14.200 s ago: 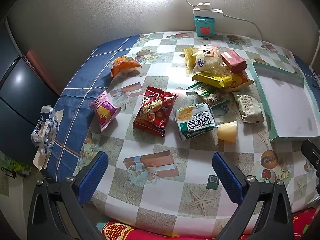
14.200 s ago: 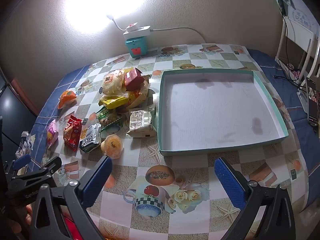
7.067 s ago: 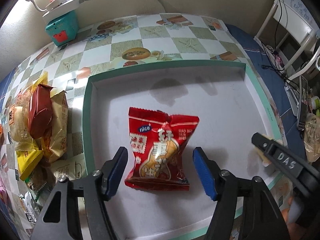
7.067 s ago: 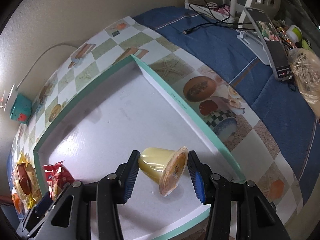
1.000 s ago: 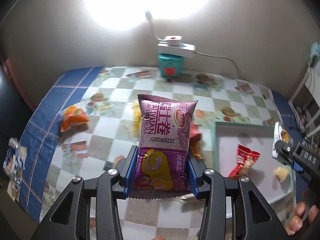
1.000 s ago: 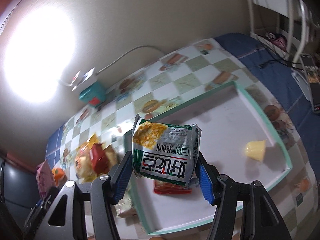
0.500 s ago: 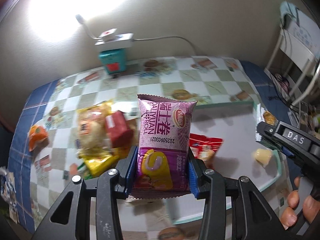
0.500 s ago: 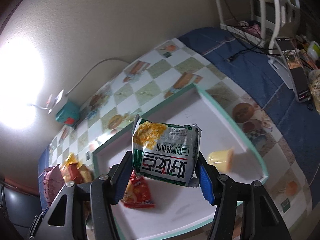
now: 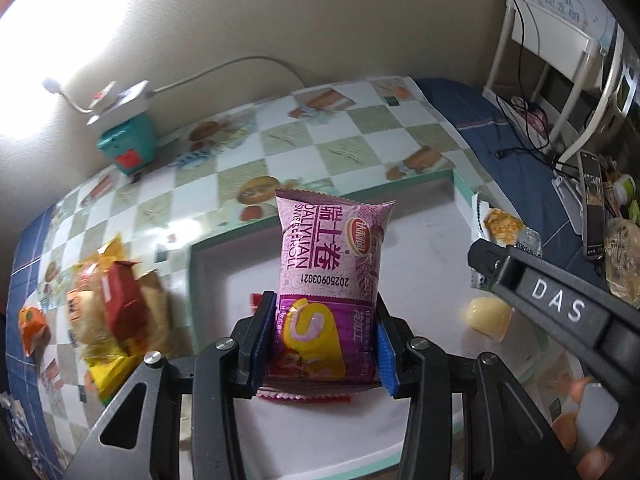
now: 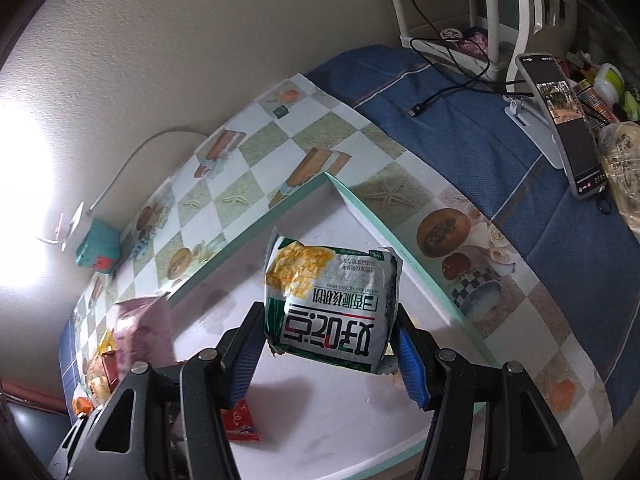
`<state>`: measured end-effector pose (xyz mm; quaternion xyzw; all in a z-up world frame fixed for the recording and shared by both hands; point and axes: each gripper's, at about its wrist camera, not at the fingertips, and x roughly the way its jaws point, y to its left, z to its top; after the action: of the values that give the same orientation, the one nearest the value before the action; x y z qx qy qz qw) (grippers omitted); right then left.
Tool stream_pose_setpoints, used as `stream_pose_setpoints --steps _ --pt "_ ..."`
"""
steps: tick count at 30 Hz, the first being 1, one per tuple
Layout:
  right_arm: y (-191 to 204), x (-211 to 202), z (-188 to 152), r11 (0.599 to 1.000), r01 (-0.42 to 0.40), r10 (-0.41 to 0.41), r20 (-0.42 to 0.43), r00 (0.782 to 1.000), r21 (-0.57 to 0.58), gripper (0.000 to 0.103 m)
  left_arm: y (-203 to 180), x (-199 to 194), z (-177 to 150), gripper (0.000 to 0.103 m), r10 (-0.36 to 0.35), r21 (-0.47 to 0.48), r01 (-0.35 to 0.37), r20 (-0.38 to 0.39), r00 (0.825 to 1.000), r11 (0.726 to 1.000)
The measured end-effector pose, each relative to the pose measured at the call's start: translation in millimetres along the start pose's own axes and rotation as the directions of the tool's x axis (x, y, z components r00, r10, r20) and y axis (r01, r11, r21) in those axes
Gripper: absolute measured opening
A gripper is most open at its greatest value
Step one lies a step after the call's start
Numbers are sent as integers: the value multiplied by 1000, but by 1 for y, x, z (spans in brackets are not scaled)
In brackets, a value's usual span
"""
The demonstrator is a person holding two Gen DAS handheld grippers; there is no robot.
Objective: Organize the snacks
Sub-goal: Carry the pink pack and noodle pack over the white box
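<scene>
My left gripper (image 9: 324, 340) is shut on a pink swiss roll packet (image 9: 330, 280) and holds it above the near left part of the teal-rimmed white tray (image 9: 208, 248). My right gripper (image 10: 326, 350) is shut on a green and white snack packet (image 10: 332, 308), above the same tray (image 10: 376, 220) toward its right side. A yellow jelly cup (image 9: 488, 316) lies in the tray at the right. A red snack packet (image 10: 240, 424) lies in the tray, mostly hidden behind the held packets. The right gripper's arm (image 9: 560, 308) crosses the left wrist view.
A pile of loose snacks (image 9: 116, 308) lies left of the tray on the checkered tablecloth, with an orange packet (image 9: 34, 324) further left. A teal box with a power strip (image 9: 128, 144) stands at the wall. A phone on a stand (image 10: 564, 120) and cables sit on the blue cloth at the right.
Both grippers have moved right and lower over the tray with their packets. The tray now looks larger and closer in both views.
</scene>
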<state>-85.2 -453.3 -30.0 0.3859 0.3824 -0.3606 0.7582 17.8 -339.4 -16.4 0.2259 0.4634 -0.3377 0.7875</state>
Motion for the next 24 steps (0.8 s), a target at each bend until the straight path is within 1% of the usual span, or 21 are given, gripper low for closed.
stream_pose_setpoints --steps 5,8,14,24 --pt "-2 8 3 1000 30 -30 -2 1000 3 64 -9 19 3 46 -12 9 12 -20 1000 1000" --pt "-4 14 5 1000 31 -31 -12 999 6 64 -9 28 5 46 -21 7 22 -25 999 1000" --pt "-2 23 6 999 52 -52 -24 998 1 64 -6 40 10 46 -31 -3 31 -27 999 1000" --pt "4 28 12 997 75 -75 -9 997 -14 64 -5 53 13 46 -57 -11 57 -26 998 998"
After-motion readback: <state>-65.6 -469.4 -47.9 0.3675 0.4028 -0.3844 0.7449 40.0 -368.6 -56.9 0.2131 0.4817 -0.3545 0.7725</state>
